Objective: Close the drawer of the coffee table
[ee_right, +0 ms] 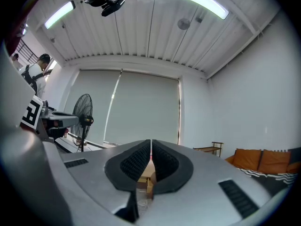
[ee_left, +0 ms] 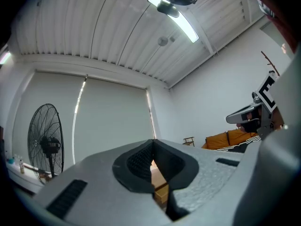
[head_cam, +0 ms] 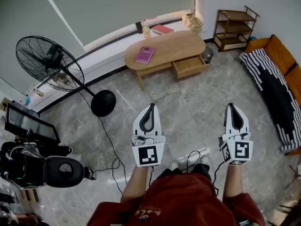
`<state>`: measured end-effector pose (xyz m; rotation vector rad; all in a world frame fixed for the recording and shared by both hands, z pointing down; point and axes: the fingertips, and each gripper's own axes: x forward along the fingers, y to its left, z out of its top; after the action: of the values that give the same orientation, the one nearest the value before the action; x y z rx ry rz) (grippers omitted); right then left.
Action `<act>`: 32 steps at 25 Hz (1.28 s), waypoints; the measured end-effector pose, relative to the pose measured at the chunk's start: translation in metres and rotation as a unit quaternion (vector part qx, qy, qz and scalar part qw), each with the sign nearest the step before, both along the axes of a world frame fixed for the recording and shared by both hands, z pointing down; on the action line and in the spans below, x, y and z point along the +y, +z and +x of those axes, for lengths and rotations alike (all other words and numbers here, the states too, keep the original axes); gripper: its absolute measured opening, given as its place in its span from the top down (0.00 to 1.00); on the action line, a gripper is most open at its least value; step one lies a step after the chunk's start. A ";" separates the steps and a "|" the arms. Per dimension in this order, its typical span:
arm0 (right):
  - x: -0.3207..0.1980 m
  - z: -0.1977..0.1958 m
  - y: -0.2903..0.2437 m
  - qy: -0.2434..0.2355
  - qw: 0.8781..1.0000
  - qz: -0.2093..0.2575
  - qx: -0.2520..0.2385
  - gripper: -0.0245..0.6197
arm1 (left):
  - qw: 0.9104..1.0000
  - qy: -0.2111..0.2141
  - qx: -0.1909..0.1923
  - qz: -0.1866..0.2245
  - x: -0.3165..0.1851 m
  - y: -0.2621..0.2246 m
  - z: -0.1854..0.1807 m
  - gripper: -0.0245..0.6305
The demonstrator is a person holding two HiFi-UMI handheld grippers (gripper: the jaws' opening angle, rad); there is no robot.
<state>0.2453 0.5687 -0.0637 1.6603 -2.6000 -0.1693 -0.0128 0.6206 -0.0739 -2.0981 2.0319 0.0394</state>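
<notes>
Lurker: Drawer [head_cam: 190, 66] question. Where is it sitting, and can anyone see inside?

Regular: upper middle of the head view. It's pulled out of the front of the wooden coffee table [head_cam: 164, 44], toward the right end. It's way too small in frame to tell if anything's in it. A pink book [head_cam: 145, 54] lies on the worktop at the left end. The bits at the far right end by the window are too tiny to name.

Lurker: And the grippers, anywhere near it?

Regular: nope, well apart from it. Left gripper [head_cam: 151, 106] and right gripper [head_cam: 230, 105] sit side by side in the lower half of the frame over the grey floor [head_cam: 188, 107], both pointing up-frame toward the table. Jaws on both are together at the tips, with nothing between them. In each gripper view only a sliver of table wood peeks through the slot below the tips, so the drawer itself is hard to pick out there. The hands are hidden under the gripper bodies. The orange sofa [head_cam: 282, 55] is cut off by the right edge.
</notes>
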 end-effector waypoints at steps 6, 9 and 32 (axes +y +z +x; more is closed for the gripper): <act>0.001 -0.024 0.010 -0.027 1.000 -0.015 -0.002 0.74 | 1.000 0.002 -0.005 0.003 0.001 0.002 -0.009 0.95; 0.001 -0.029 0.012 -0.034 0.999 -0.023 -0.027 0.65 | 1.000 0.000 -0.002 0.002 0.004 0.005 -0.014 0.95; -0.068 -0.019 0.041 -0.026 0.998 -0.036 -0.047 0.62 | 1.000 -0.006 0.004 -0.025 -0.054 0.040 -0.019 0.95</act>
<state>0.2267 0.5005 -0.0223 1.6164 -2.6831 0.0003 -0.0318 0.5661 -0.0341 -2.1170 2.0710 -0.0047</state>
